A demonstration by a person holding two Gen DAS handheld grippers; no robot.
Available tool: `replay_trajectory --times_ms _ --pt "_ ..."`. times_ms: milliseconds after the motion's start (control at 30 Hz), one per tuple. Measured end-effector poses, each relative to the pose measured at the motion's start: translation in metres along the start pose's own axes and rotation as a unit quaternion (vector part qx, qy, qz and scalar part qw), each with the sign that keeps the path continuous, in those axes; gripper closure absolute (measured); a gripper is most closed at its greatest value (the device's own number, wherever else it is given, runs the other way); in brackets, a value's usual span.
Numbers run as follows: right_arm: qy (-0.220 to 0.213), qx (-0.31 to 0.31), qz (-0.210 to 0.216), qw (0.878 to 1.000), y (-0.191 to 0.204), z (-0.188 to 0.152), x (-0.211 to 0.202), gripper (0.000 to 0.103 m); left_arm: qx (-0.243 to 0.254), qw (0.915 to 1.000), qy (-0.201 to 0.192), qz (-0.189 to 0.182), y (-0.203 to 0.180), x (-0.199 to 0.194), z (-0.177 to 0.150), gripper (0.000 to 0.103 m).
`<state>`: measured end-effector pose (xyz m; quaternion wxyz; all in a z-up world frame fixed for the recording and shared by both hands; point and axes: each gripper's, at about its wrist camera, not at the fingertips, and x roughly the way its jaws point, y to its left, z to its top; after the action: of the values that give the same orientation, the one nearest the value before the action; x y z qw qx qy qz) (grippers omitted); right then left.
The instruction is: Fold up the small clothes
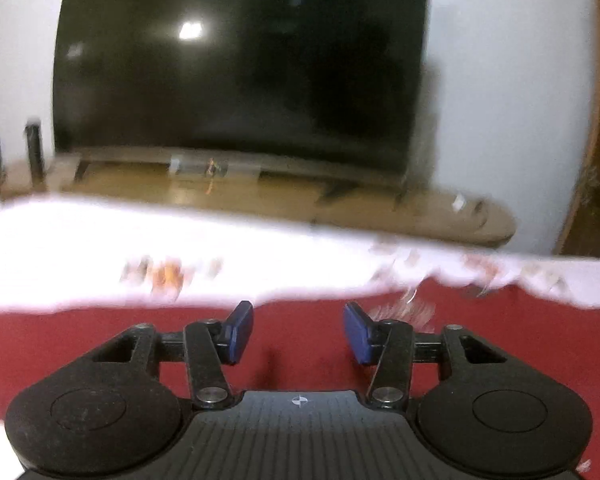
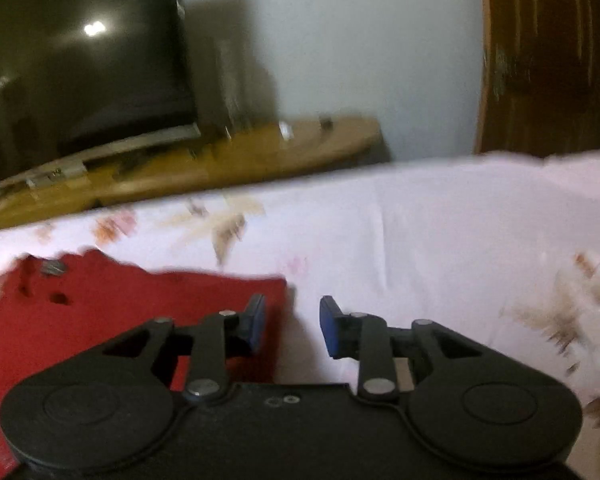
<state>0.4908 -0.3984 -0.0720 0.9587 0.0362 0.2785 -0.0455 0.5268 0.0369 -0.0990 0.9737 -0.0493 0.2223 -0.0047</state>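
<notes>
Here, a red garment (image 1: 300, 344) lies flat on a white, floral-printed sheet (image 2: 420, 232) — the bed cover beneath the work. The left tongs (image 1: 298, 330) hang over the red cloth with blue pads apart and nothing between them. The right tongs (image 2: 292, 326) stand parted too, empty, straddling the garment's right edge — one pad over red, the other over the sheet. Behind, a dark television (image 1: 240, 60) sits on a low wooden stand (image 2: 220, 160) against a pale wall; a wooden door (image 2: 548, 56) is at right.
</notes>
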Motion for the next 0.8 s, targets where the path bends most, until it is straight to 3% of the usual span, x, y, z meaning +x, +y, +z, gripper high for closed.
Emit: replay_trajectory --times_ms 100,200,267,333,433,467,500,533,567,600,633,733,800 --pt "-0.016 -0.028 0.022 0.999 0.017 -0.006 -0.024 0.075 0.046 0.9969 0.016 -0.062 -0.042 0.008 0.002 0.052" --pt "-0.001 -0.066 0.029 0.997 0.040 -0.021 -0.027 0.078 0.091 0.9899 0.054 -0.094 -0.078 0.025 -0.020 0.049" --pt "0.010 -0.086 0.025 0.996 0.048 -0.034 -0.029 0.078 0.103 0.9858 0.109 -0.076 -0.083 0.045 -0.041 0.044" --pt "0.025 -0.102 0.009 0.994 0.047 -0.046 -0.030 0.076 0.086 0.9865 0.111 -0.084 -0.078 0.044 -0.037 0.043" --pt "0.029 -0.100 0.003 0.995 0.039 -0.050 -0.034 0.072 0.085 0.9881 0.109 -0.066 -0.070 0.031 -0.031 0.041" --pt "0.026 -0.093 0.000 0.995 0.040 -0.047 -0.039 0.072 0.077 0.9900 0.098 -0.067 -0.062 0.021 -0.031 0.035" --pt "0.013 -0.083 0.001 0.996 0.037 -0.045 -0.047 0.070 0.068 0.9924 0.084 -0.059 -0.052 0.011 -0.034 0.017" --pt "-0.002 -0.078 0.005 0.997 0.035 -0.046 -0.055 0.067 0.073 0.9921 0.095 -0.039 -0.045 0.009 -0.040 0.014" --pt "-0.004 -0.079 0.004 0.997 0.034 -0.051 -0.056 0.066 0.082 0.9875 0.132 -0.027 -0.038 0.015 -0.047 0.014" --pt "0.030 -0.090 -0.006 0.995 0.035 -0.058 -0.045 0.068 0.064 0.9897 0.123 -0.038 -0.027 0.012 -0.050 0.014" --pt "0.035 -0.091 -0.007 0.995 0.033 -0.065 -0.040 0.065 0.039 0.9917 0.118 -0.033 -0.019 0.006 -0.047 0.014" --pt "0.029 -0.064 -0.014 0.997 0.033 -0.057 -0.050 0.067 -0.020 0.9968 0.078 -0.005 0.012 -0.017 -0.043 0.014" --pt "0.003 -0.055 -0.019 0.998 0.037 -0.057 -0.064 0.066 -0.076 0.9950 0.063 0.017 0.047 -0.033 -0.044 0.014"
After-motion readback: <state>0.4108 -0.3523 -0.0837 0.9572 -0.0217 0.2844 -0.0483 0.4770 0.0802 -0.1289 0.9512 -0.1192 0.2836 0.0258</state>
